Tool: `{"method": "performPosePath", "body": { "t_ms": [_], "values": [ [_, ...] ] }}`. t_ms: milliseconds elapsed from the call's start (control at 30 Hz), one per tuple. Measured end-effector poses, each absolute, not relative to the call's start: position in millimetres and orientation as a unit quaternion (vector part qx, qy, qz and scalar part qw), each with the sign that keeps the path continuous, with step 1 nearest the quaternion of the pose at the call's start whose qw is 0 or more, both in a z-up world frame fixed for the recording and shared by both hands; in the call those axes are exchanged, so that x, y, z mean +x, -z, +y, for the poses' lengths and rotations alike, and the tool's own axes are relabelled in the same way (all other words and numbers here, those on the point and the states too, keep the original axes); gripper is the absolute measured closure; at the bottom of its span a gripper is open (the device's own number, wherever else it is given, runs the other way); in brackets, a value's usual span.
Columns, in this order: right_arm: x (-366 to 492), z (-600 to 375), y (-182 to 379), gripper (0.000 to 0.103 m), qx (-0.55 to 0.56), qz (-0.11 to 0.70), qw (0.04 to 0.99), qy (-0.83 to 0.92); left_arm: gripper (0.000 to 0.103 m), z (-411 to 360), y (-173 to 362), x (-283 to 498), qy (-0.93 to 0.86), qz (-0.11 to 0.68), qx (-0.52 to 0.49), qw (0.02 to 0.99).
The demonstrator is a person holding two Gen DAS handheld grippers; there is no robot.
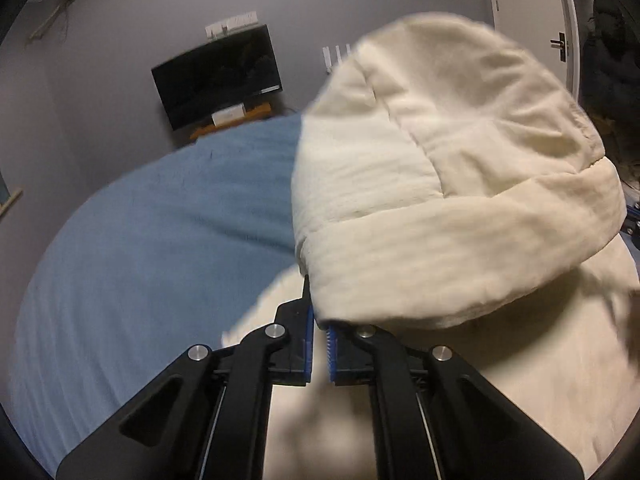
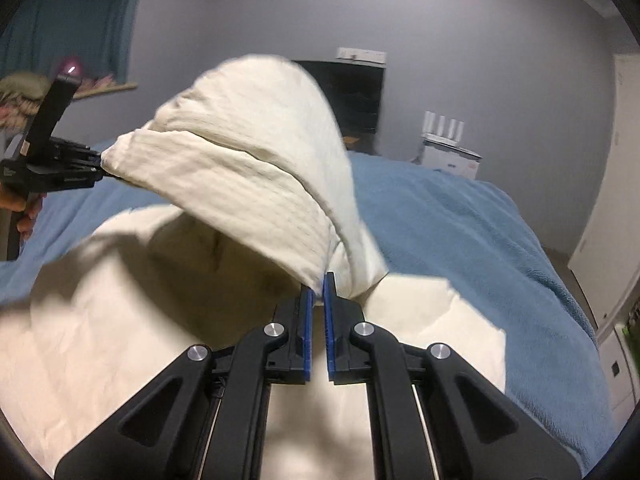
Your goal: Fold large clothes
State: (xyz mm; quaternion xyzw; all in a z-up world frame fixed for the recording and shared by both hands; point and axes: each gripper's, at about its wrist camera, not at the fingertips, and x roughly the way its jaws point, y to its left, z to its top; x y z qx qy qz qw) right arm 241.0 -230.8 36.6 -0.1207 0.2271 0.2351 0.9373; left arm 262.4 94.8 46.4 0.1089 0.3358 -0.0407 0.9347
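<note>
A large cream garment point(image 1: 440, 184) with a ribbed hem band lies on the blue bed cover point(image 1: 140, 248). My left gripper point(image 1: 316, 312) is shut on one corner of its hem and holds that end raised. My right gripper point(image 2: 319, 288) is shut on the other hem corner of the cream garment point(image 2: 248, 160), also raised. The lifted hem arches between both grippers above the rest of the garment, which lies flat below. The left gripper point(image 2: 98, 166) also shows at the left of the right wrist view, clamped on the hem.
The blue bed cover point(image 2: 460, 232) stretches to the right. A dark TV point(image 1: 218, 76) hangs on the grey wall beyond the bed. White boxes point(image 2: 452, 156) stand past the bed's far edge. A white door point(image 1: 532, 20) is at the right.
</note>
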Motion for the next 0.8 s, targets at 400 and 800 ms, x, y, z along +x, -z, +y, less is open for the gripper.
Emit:
{"method": "performPosePath", "body": {
  "t_ms": [400, 800],
  "values": [
    [275.0, -199.9, 17.7, 0.1, -0.182, 0.311, 0.904, -0.231, 0.092, 103.6, 23.9, 275.6, 0.024, 0.376, 0.123, 0.918],
    [285.1, -202.0, 5.8, 0.1, -0.166, 0.28, 0.917, -0.23, 0.013, 93.7, -28.7, 234.8, 0.1, 0.327, 0.113, 0.933]
  ]
}}
